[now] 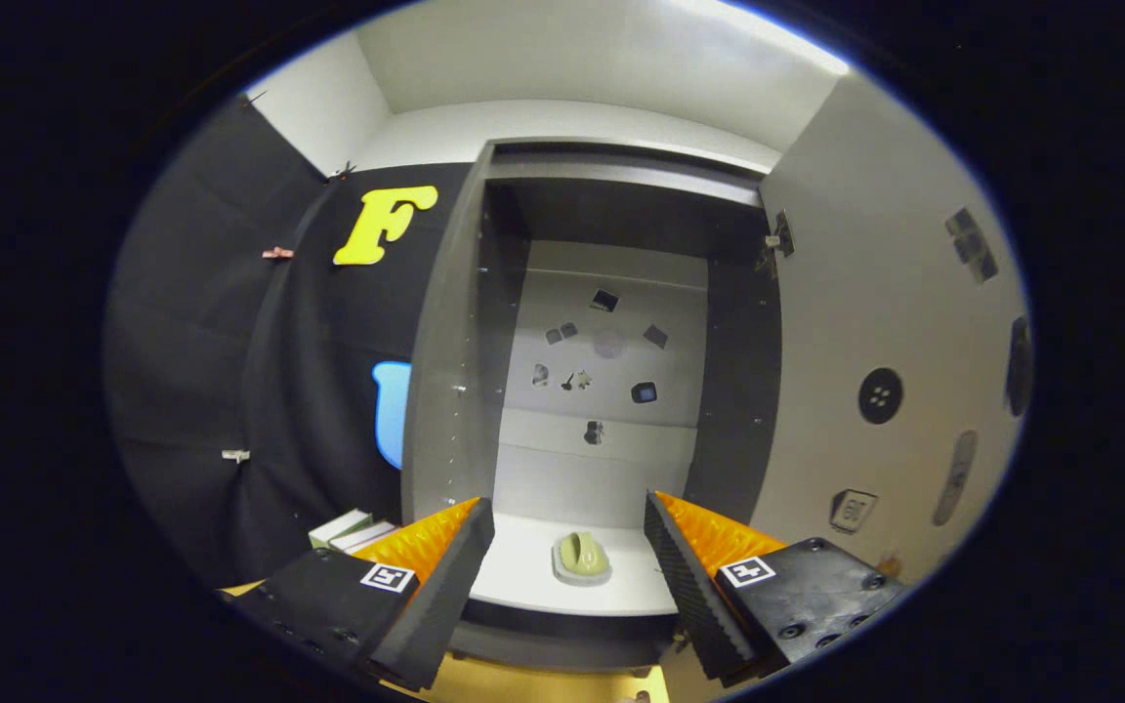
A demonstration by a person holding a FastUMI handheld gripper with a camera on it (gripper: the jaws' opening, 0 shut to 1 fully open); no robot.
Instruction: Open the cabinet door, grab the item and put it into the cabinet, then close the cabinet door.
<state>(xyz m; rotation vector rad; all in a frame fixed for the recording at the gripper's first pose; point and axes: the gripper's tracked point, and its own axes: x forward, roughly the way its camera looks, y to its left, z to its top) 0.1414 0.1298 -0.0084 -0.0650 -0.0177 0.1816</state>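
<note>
Cabinet (611, 195) with its door (875, 322) swung fully aside to the right, leaving the front unobstructed. The gripper (567, 542) faces the opening, fingers spread wide and empty. The item (582, 557) lies on the cabinet floor beyond them, long axis pointing inward.

one cabinet (445, 342), one open door (875, 322), one item (582, 557), two books (353, 532)

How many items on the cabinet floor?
1: a small green item on the white cabinet floor, just beyond the open, empty fingers. Lower front edge may hide more.
</note>
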